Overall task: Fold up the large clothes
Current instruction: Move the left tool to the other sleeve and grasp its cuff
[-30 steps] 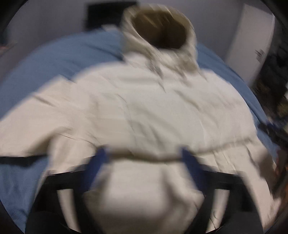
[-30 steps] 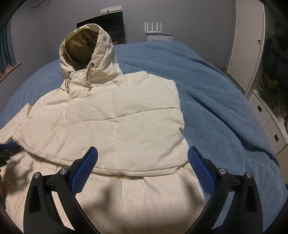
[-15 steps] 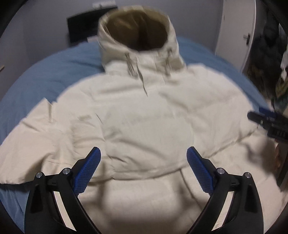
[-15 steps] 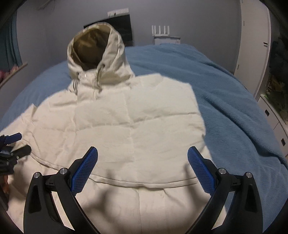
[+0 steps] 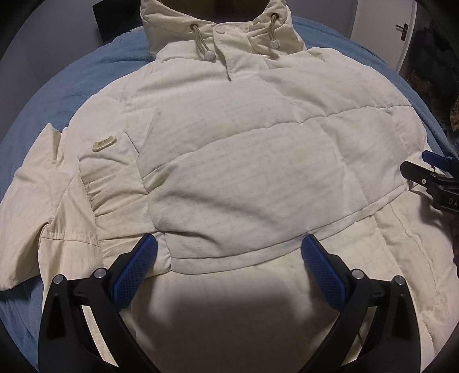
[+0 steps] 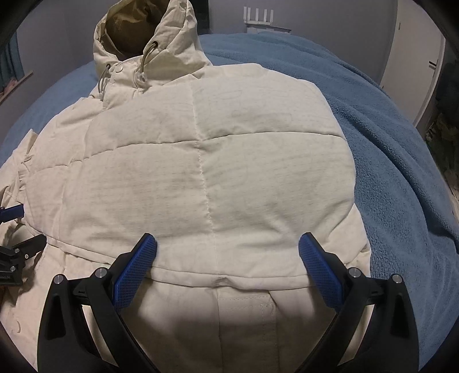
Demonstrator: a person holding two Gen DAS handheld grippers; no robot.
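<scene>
A cream hooded puffer jacket (image 5: 235,160) lies front up on a blue blanket, hood (image 6: 134,37) at the far end. It also fills the right wrist view (image 6: 200,178). One sleeve (image 5: 37,206) spreads out at the left; the right side looks folded in. My left gripper (image 5: 228,255) is open just above the lower quilted seam, holding nothing. My right gripper (image 6: 226,254) is open over the jacket's right half near the same seam, empty. Each gripper shows at the edge of the other's view: the right one (image 5: 430,172), the left one (image 6: 11,229).
The blue blanket (image 6: 387,143) covers the bed and runs out to the right of the jacket. A white door and cupboards (image 6: 413,71) stand at the far right. A white router (image 6: 258,20) and a dark screen sit by the far wall.
Both grippers have moved forward and down, close over the jacket. The jacket now fills both views. Both stay open.
</scene>
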